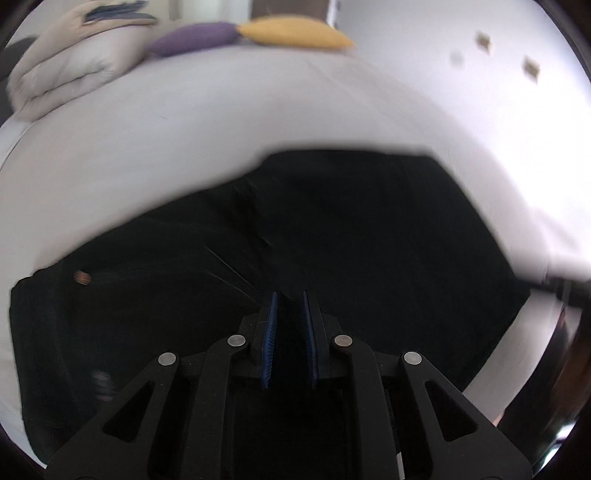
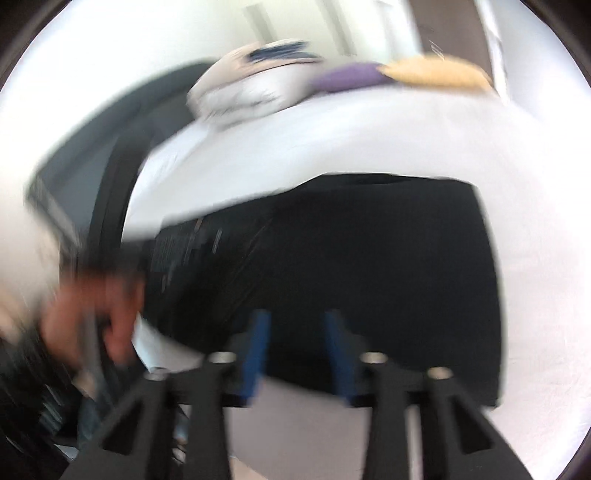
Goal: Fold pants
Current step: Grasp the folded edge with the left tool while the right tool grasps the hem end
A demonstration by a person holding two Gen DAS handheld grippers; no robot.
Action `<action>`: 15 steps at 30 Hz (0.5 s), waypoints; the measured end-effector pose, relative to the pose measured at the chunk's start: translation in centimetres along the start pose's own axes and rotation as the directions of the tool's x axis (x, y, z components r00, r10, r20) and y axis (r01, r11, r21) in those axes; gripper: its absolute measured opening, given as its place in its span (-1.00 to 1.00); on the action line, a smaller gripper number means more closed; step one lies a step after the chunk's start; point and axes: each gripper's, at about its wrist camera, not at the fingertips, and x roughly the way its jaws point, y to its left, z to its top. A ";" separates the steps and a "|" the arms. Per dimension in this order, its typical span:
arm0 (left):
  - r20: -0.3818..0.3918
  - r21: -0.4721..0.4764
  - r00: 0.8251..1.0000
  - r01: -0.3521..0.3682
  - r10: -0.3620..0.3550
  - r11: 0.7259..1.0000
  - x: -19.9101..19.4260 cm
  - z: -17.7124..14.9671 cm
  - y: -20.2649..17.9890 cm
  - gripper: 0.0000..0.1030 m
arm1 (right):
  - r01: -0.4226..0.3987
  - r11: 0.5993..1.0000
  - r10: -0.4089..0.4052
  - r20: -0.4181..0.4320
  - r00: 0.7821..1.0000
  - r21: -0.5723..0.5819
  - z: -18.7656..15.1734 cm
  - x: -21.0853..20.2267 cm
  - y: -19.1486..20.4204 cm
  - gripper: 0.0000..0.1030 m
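Black pants (image 1: pixel 332 229) lie flat on a white bed sheet (image 1: pixel 184 129), with the waistband and a small copper button (image 1: pixel 82 277) at the left. My left gripper (image 1: pixel 290 299) hovers over the near edge of the pants, its blue pads a narrow gap apart with nothing between them. In the blurred right wrist view the pants (image 2: pixel 369 258) lie ahead as a folded dark block. My right gripper (image 2: pixel 297 317) is open and empty above their near edge.
A folded beige duvet (image 1: pixel 66 70), a purple pillow (image 1: pixel 192 37) and a yellow pillow (image 1: pixel 295 31) lie at the far end of the bed. The person's hand (image 2: pixel 92 314) shows blurred at the left. Dark furniture (image 2: pixel 92 147) stands beside the bed.
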 end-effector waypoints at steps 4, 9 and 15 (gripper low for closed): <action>0.016 -0.031 1.000 0.000 0.000 1.000 1.1 -1.5 0.3 -0.74 | -0.068 0.988 0.070 -0.007 0.998 0.139 4.6 1.3 -5.4 -0.77; -0.006 -0.031 1.000 -0.005 0.005 1.000 1.1 -1.5 1.0 -0.73 | -0.134 0.933 0.157 -0.043 0.987 0.334 8.7 5.7 -11.7 -0.77; 0.005 -0.029 1.000 -0.027 0.027 0.999 3.1 -0.3 -3.6 -0.73 | -0.099 0.928 0.160 -0.144 0.977 0.359 6.7 8.7 -13.9 -1.00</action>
